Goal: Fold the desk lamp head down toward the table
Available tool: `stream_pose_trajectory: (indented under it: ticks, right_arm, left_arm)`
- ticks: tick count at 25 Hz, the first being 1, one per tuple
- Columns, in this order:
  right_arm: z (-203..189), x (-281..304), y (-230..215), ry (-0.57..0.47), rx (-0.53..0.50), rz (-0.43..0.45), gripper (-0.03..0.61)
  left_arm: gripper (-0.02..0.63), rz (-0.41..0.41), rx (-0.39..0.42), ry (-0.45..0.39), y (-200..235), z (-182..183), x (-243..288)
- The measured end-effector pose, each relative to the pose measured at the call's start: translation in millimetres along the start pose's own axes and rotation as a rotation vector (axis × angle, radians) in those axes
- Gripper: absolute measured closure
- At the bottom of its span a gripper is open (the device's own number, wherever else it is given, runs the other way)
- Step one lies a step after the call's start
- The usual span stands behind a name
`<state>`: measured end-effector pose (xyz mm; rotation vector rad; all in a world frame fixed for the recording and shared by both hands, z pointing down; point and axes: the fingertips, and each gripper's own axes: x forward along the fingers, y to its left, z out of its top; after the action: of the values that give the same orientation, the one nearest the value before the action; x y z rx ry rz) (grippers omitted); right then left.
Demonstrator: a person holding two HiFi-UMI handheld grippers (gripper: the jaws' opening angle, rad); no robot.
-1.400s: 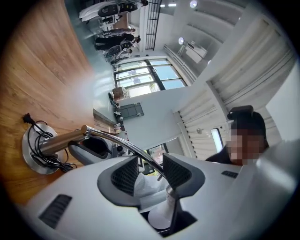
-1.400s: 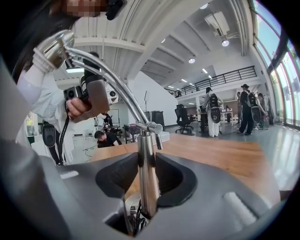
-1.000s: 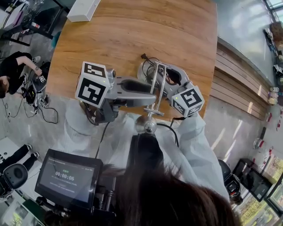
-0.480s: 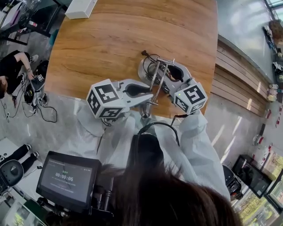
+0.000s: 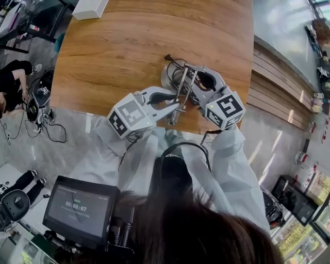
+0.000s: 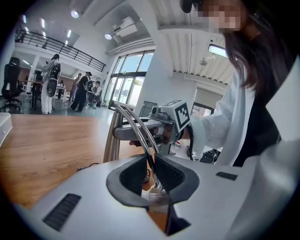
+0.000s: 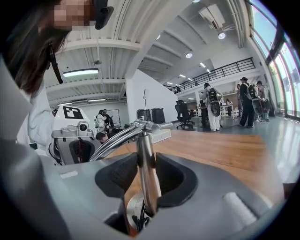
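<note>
A chrome desk lamp stands near the wooden table's [image 5: 129, 46] front edge, on a round base [image 5: 170, 77]. My right gripper [image 5: 198, 82] is shut on its upright post [image 7: 145, 173], just above the base [image 7: 132, 206]. The thin twin-rod arm [image 5: 181, 87] slopes from the top joint [image 7: 147, 125] down toward me. My left gripper [image 5: 174, 101] is shut on that arm [image 6: 151, 168] close to the lamp head [image 5: 172, 118], which hangs low at the table's edge. The rods sit pinched between the dark pads [image 6: 129, 176]. Each gripper shows in the other's view: the right one [image 6: 164, 124], the left one [image 7: 75, 143].
The lamp's black cable [image 5: 172, 64] lies coiled on the base. A white box [image 5: 90, 7] sits at the table's far left corner. A screen [image 5: 77, 206] hangs below my left arm. People stand and sit on the floor to the left [image 5: 10, 82].
My left gripper has sunk and rolled, and it closed on the arm rods. The lamp head came down with it toward the table's edge. The right gripper stayed on the post.
</note>
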<state>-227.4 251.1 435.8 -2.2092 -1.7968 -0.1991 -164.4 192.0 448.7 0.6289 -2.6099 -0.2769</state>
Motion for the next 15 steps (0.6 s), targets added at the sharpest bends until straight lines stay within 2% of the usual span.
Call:
stream_pose_trajectory:
  ticks: [5,15]
  right_arm:
    - [-0.2,2.2,0.2,0.009,-0.037,0.008,0.463]
    - [8.1,-6.7,9.3,0.030,-0.095,0.092,0.463]
  left_arm:
    - [0.563,-0.020,0.035,-0.016,4.9,-5.4,3.3]
    - [0.562,-0.075,0.095,-0.006,-3.0,-4.3,5.6]
